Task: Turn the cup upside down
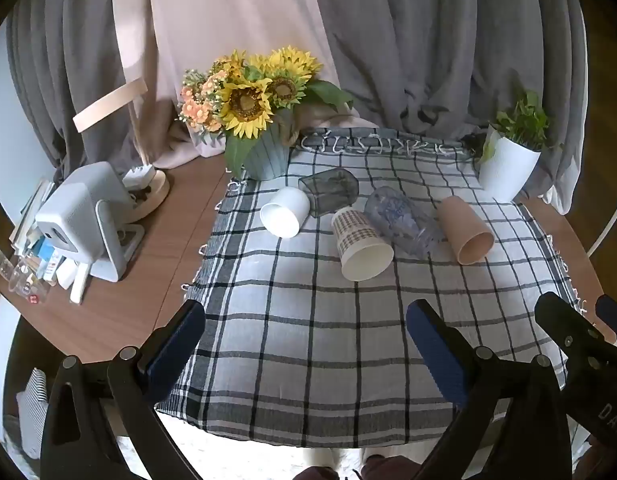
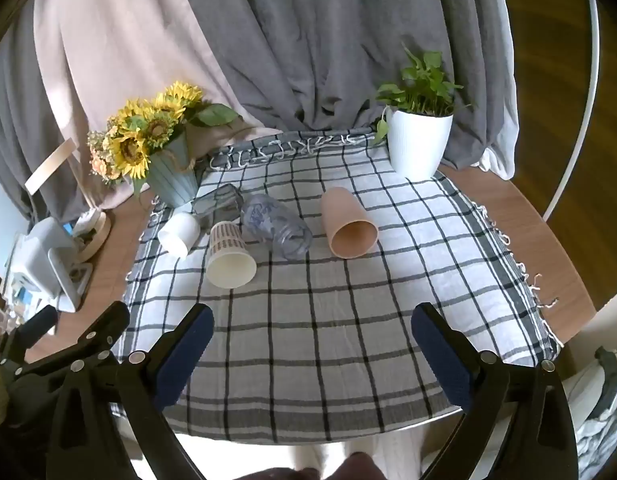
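Note:
Several cups lie on their sides on a checked cloth [image 1: 300, 320] [image 2: 328, 320]: a white cup [image 1: 285, 212] [image 2: 179, 233], a dark clear tumbler [image 1: 329, 191] [image 2: 219, 203], a plaid paper cup [image 1: 360, 243] [image 2: 229, 254], a clear patterned glass [image 1: 400, 218] [image 2: 274, 224] and a pink cup [image 1: 464, 230] [image 2: 347, 222]. My left gripper [image 1: 306, 320] is open and empty over the cloth's near part. My right gripper [image 2: 312, 326] is open and empty, also short of the cups; part of it shows at the right of the left wrist view [image 1: 568, 332].
A sunflower pot [image 1: 264, 156] [image 2: 174, 176] stands at the cloth's back left and a white plant pot [image 1: 506, 168] [image 2: 418, 144] at the back right. A grey device [image 1: 88, 216] and clutter sit on the wooden table at left. Curtains hang behind.

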Available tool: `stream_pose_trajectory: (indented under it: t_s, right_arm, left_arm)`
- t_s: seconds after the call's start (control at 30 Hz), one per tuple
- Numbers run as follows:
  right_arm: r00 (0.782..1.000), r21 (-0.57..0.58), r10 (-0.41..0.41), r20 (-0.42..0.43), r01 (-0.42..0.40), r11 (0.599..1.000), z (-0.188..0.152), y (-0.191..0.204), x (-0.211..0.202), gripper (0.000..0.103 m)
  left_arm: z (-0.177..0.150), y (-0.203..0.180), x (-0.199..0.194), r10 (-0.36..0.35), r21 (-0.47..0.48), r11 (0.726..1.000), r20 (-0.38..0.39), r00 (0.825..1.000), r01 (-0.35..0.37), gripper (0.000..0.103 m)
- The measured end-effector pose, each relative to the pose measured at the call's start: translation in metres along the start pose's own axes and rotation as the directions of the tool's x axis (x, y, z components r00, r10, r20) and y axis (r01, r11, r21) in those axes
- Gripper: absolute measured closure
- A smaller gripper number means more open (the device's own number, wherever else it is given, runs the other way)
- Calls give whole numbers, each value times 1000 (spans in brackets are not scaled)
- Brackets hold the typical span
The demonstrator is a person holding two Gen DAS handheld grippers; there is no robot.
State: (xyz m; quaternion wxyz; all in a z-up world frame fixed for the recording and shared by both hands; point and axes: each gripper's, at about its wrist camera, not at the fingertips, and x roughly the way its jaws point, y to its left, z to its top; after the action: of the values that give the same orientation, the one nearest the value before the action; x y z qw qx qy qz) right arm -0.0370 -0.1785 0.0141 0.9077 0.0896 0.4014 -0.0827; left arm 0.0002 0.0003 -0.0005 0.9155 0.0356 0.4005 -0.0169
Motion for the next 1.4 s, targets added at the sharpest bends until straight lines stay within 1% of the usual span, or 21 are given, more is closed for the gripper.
stream_pose_trajectory:
  t_s: [0.03, 0.13, 0.17, 0.37, 0.4, 0.5, 1.0, 1.4]
  right_arm:
    - [1000, -1, -1, 2, 1, 1000, 0, 0, 0, 3]
    - [1000, -3, -4, -2, 4, 1000, 1, 0, 1, 3]
    - [1000, -4, -5, -3, 5, 1000, 2, 1, 1, 3]
    - [1000, -3, -4, -4, 4, 1000, 3, 0, 3, 3]
    - [1000, -3, -5, -3, 5, 1000, 3, 0, 3, 3]
    - [1000, -5, -3, -3, 3, 1000, 3, -1, 4, 3]
    - [1000, -12, -1, 5, 1, 1000, 11, 3, 5, 3]
    - [1000, -7, 1, 1, -1, 1000, 11, 3, 5, 3]
  left_arm:
    - [1, -1, 1, 10, 8, 1000, -13, 1000, -10, 0]
    - [2, -2, 3, 10, 1, 1000, -12, 1000, -10, 0]
    - [-1, -2, 2, 9, 2, 1000, -2, 1000, -9, 0]
    - [-4, -6, 2, 4, -6, 1000, 3, 1000, -4, 0]
    - [-3, 0, 6, -2, -7, 1000, -8, 1000, 2, 0]
    - [-6, 0, 9, -8, -6, 1000, -9, 1000, 8, 0]
    - [2, -2, 12, -2, -11, 1000, -15, 1000, 2, 0]
    - [0, 2, 10, -2, -18, 1000, -12, 1000, 2, 0]
